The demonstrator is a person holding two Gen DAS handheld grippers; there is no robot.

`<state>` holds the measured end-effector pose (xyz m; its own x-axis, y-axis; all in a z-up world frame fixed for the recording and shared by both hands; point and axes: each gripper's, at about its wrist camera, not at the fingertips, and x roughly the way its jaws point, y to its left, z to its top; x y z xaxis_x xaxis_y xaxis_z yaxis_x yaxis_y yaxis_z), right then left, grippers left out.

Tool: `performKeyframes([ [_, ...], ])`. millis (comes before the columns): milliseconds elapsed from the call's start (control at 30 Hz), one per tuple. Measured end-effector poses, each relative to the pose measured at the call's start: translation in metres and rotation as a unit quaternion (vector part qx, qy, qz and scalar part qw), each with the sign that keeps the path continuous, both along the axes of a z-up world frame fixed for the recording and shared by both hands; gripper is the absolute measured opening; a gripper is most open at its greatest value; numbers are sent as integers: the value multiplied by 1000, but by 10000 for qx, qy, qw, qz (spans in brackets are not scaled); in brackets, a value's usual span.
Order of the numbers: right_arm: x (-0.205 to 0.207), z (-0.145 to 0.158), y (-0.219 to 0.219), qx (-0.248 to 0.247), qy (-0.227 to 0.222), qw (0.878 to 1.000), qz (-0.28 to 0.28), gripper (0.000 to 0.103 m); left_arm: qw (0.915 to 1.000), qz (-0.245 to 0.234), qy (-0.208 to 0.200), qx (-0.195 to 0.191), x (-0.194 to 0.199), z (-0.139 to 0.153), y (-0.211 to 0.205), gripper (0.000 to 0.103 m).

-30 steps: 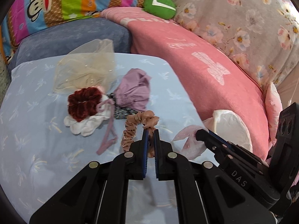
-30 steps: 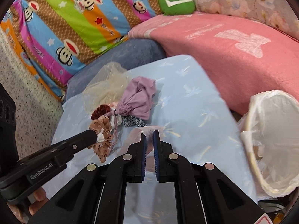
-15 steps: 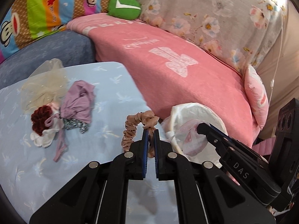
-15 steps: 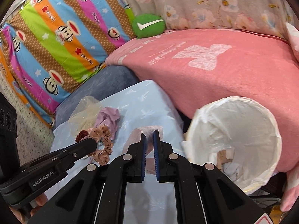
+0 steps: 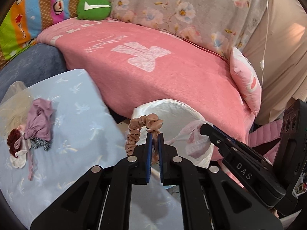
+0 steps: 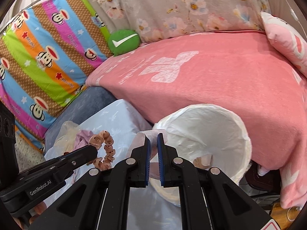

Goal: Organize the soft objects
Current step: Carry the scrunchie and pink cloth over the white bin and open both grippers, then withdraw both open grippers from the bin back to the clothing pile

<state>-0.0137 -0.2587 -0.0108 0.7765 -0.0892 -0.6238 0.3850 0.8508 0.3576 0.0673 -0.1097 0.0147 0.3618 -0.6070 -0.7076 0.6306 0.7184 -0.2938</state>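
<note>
My left gripper (image 5: 153,134) is shut on a tan dotted scrunchie (image 5: 141,123), which hangs at the near rim of a white-lined bin (image 5: 178,113). The same scrunchie (image 6: 104,146) shows in the right wrist view, left of my right gripper (image 6: 153,137). The right gripper is shut on a clear pink plastic bag (image 6: 147,135), held at the bin's (image 6: 209,126) left rim. That bag (image 5: 193,134) hangs from the right gripper's tip in the left wrist view. On the light blue table (image 5: 82,118) lie a purple pouch (image 5: 39,119), a dark red scrunchie (image 5: 13,140) and a sheer beige bag (image 5: 11,103).
A pink blanket (image 5: 163,72) covers the sofa behind the bin, with a pink cushion (image 5: 246,82) at its right end and a green cushion (image 5: 94,7) at the back. A striped monkey-print cloth (image 6: 38,61) hangs at the left. The bin holds some scraps (image 6: 203,160).
Both grippers swung right, away from the pile on the table and over to the bin, carrying the scrunchie and the plastic bag. The bin now sits directly ahead.
</note>
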Motion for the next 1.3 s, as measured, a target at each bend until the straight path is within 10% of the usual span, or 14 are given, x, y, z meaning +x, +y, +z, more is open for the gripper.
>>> performKeyframes([
  [433,-19,-2,-38,18,-5,9992,-393,7,9994,-325,88,2,-5,0,-43,9],
  [667,-20,-3,-42,19,4,9991,-419,7,9998,-175,-41,11,-6,1,-45,53],
  [1300,-5,-2,-33,-39,-2,9993,-369,23,9996,231,-129,104,6,-3,-22,54],
])
